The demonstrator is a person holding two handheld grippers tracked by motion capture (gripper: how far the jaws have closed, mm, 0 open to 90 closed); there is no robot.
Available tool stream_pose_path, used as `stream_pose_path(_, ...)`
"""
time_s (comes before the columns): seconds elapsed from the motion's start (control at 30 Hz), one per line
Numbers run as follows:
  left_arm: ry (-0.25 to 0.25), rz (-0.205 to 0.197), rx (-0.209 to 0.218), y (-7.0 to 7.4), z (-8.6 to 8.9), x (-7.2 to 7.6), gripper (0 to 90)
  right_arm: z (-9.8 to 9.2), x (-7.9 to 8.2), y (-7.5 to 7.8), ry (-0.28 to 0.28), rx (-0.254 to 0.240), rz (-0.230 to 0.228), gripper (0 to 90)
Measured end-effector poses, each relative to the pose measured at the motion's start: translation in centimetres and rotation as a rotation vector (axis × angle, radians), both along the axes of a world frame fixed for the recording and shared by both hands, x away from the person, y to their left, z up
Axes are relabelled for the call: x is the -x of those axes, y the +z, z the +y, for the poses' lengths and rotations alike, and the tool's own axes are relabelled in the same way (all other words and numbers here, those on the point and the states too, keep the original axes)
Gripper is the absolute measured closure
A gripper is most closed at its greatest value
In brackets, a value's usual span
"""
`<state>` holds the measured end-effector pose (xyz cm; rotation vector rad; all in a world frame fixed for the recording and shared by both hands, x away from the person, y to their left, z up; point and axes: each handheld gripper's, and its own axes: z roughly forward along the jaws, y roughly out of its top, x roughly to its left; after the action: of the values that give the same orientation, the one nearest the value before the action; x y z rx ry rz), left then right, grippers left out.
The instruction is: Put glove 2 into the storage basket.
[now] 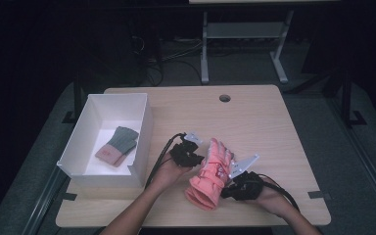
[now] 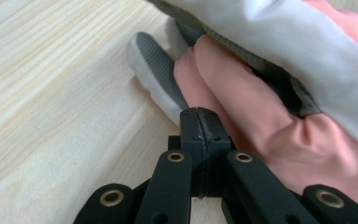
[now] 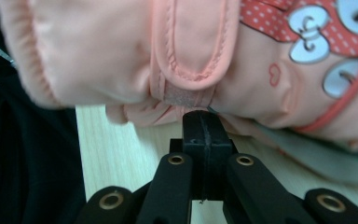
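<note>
We find no readable writing anywhere: the pink glove [image 1: 209,177] carries only a printed patch [image 3: 307,32] of red with white dots, pale bows and a small outlined heart, and the pair of socks [image 1: 117,145] in the white box [image 1: 145,128] has a faint mark on its pink part that is too small for us to make out. The glove lies on the wooden desk [image 1: 254,122] near its front edge, between the two hands, with its fingers pointing away from the person and its cuff toward them. Our left gripper [image 2: 199,112] has its jaws pressed fully together with nothing between them; in the left gripper view its tips sit right against a pink finger of the glove, beside a grey ribbed fingertip [image 2: 156,70], though we cannot tell whether they actually touch the fabric. Our right gripper [image 3: 203,114] is likewise closed tight and empty, its tips just under the cuff strap [image 3: 193,42] at the glove's edge; whether they touch is hidden from us. In the high view both grippers are partly covered by the hands and the glove, and the person's forearms are cut off at the bottom edge. The box stands at the desk's left side, well apart from the glove.
</note>
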<state>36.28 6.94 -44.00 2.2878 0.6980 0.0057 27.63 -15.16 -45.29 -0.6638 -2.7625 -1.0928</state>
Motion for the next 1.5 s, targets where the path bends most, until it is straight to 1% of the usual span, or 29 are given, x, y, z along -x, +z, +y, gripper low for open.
stream_pose_path(0.07,-0.003,0.000,0.009,0.0,-0.2,-0.2,89.6,0.7,0.1,0.0,0.007,-0.004,-0.010,90.0)
stream_pose_path(0.13,-0.019,-0.002,0.000,0.0,-0.2,-0.4,89.6,1.4,0.1,0.0,0.018,-0.006,-0.033,90.0)
stream_pose_path(0.17,-0.025,-0.002,-0.005,0.1,-0.1,-0.4,89.6,1.4,0.1,0.0,0.018,-0.006,-0.033,90.0)
stream_pose_path(0.2,-0.006,0.001,0.006,0.1,0.0,-0.4,89.6,1.5,0.2,0.0,0.011,-0.013,-0.023,90.0)
stream_pose_path(0.23,-0.006,0.001,0.005,0.1,0.1,-0.3,89.6,1.4,0.2,0.2,0.000,-0.005,-0.040,90.0)
stream_pose_path(0.27,0.003,-0.001,0.004,0.3,0.3,-0.3,89.6,1.4,0.2,0.2,0.000,-0.005,-0.040,90.0)
stream_pose_path(0.33,0.006,-0.007,-0.009,0.7,1.1,-0.2,89.5,0.8,0.5,0.6,-0.021,-0.017,-0.031,90.0)
stream_pose_path(0.37,0.022,-0.005,-0.002,0.8,1.5,-0.1,89.5,0.3,0.6,0.9,-0.038,-0.025,-0.036,90.0)
stream_pose_path(0.5,0.041,-0.005,-0.007,1.2,2.9,0.6,88.6,-1.1,0.8,2.1,-0.081,-0.053,-0.072,90.0)
stream_pose_path(0.53,0.045,-0.006,-0.010,1.2,3.1,0.7,87.7,-1.4,0.7,2.6,-0.099,-0.065,-0.091,90.0)
stream_pose_path(0.57,0.040,-0.004,-0.025,1.2,3.4,0.9,87.0,-1.6,0.6,2.9,-0.111,-0.072,-0.094,90.0)
stream_pose_path(0.63,0.033,-0.006,-0.043,1.3,3.9,1.5,83.6,-1.9,0.4,3.5,-0.136,-0.091,-0.118,90.0)
stream_pose_path(0.7,0.039,-0.006,-0.055,1.4,4.5,1.9,75.7,-2.0,0.1,4.1,-0.165,-0.102,-0.141,90.0)
stream_pose_path(0.73,0.039,-0.006,-0.055,1.4,4.5,1.9,71.2,-1.9,-0.1,4.1,-0.171,-0.105,-0.150,90.0)
stream_pose_path(0.77,0.060,-0.004,-0.046,1.4,4.6,2.1,71.2,-1.9,-0.1,4.1,-0.171,-0.105,-0.150,90.0)
stream_pose_path(0.8,0.059,0.000,-0.055,1.5,4.8,2.2,67.6,-1.9,-0.2,4.2,-0.174,-0.107,-0.152,90.0)
stream_pose_path(0.83,0.067,0.000,-0.047,1.5,5.0,2.2,65.0,-1.8,-0.4,4.2,-0.178,-0.107,-0.158,90.0)
stream_pose_path(0.9,0.079,-0.002,-0.038,1.6,4.8,2.2,61.2,-1.4,-0.7,4.1,-0.183,-0.094,-0.165,90.0)
stream_pose_path(0.93,0.069,-0.009,-0.056,1.7,4.9,2.2,59.6,-1.1,-0.9,3.9,-0.192,-0.083,-0.168,90.0)
stream_pose_path(0.97,0.075,-0.007,-0.051,1.7,4.8,2.2,58.6,-0.7,-1.2,3.5,-0.188,-0.059,-0.172,90.0)
stream_pose_path(1.13,0.071,-0.007,-0.054,1.7,4.9,2.0,57.3,0.2,-1.5,2.3,-0.189,-0.020,-0.158,90.0)
stream_pose_path(1.2,0.094,-0.009,-0.034,1.6,4.8,2.0,56.0,0.6,-1.4,1.8,-0.195,0.009,-0.153,90.0)
stream_pose_path(1.23,0.094,-0.009,-0.034,1.6,4.8,2.0,55.3,0.6,-1.4,1.8,-0.195,0.009,-0.153,90.0)
stream_pose_path(1.27,0.086,-0.014,-0.046,1.7,4.8,2.0,54.5,0.8,-1.3,1.4,-0.191,0.025,-0.160,90.0)
stream_pose_path(1.3,0.094,-0.017,-0.039,1.9,4.8,2.0,53.7,0.9,-1.3,1.2,-0.193,0.037,-0.154,90.0)
stream_pose_path(1.4,0.095,-0.023,-0.031,2.2,4.8,1.9,50.8,0.9,-1.4,0.9,-0.195,0.033,-0.147,90.0)
stream_pose_path(1.43,0.097,-0.023,-0.023,2.4,4.8,1.9,49.2,0.9,-1.5,0.9,-0.201,0.033,-0.137,90.0)
stream_pose_path(1.47,0.093,-0.018,0.000,2.8,4.8,1.9,45.7,0.9,-1.5,0.8,-0.199,0.037,-0.133,90.0)
stream_pose_path(1.5,0.093,-0.018,0.000,2.8,4.8,1.9,43.9,0.9,-1.5,0.8,-0.199,0.037,-0.133,90.0)
